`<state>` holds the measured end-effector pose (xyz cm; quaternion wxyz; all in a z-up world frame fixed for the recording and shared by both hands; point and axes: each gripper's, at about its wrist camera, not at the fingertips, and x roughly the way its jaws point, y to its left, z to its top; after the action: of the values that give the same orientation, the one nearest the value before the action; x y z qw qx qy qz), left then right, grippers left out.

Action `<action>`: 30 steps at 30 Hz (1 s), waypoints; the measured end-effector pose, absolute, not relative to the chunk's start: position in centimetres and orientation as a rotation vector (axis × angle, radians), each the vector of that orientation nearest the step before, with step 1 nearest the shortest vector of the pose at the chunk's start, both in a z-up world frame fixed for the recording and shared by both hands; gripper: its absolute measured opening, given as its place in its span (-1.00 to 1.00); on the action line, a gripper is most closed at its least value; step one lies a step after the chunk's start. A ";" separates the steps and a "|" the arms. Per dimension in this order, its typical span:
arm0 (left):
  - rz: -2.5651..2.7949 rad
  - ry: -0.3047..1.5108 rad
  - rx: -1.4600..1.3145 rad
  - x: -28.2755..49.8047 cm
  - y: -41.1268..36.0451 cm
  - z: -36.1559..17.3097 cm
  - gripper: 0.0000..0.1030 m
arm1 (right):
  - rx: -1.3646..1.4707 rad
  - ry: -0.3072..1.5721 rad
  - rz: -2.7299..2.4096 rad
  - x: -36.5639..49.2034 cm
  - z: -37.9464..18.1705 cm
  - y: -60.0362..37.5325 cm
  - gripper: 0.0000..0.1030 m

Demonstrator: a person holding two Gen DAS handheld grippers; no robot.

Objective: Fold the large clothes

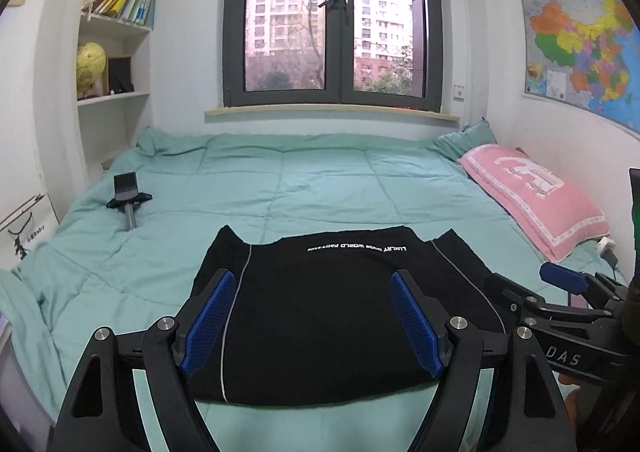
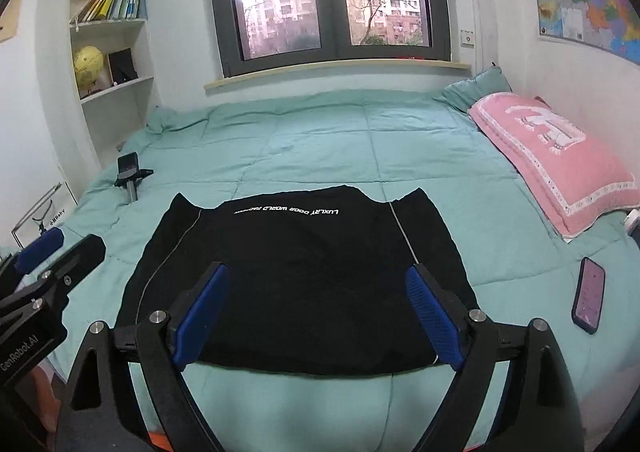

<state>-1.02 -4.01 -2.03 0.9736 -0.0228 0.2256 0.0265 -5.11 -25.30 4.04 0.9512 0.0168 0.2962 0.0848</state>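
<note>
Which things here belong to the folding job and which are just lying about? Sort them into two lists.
Job:
black printed garment
left gripper, open
right gripper, open

Lying about:
pink rectangular pillow
dark smartphone
black phone stand

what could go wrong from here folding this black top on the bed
Both grippers, left and right, are open and hold nothing, so the black top may be pinched through into the soft green quilt, dragging bedding into the fold. The phone lies on the quilt just right of the top; a wide sweep by the right gripper could knock it. The top already looks folded, with corners poking out at its far edge, so another fold may come out uneven.
</note>
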 end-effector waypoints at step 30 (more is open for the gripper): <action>0.034 0.506 -0.044 -1.0 -6.2 -3.6 0.57 | 0.063 0.695 0.169 -3.3 1.0 -27.4 0.77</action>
<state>-0.98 -6.22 -3.65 0.9678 -0.0216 0.2503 0.0170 -3.33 -27.40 1.05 0.9362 0.0311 0.3401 0.0829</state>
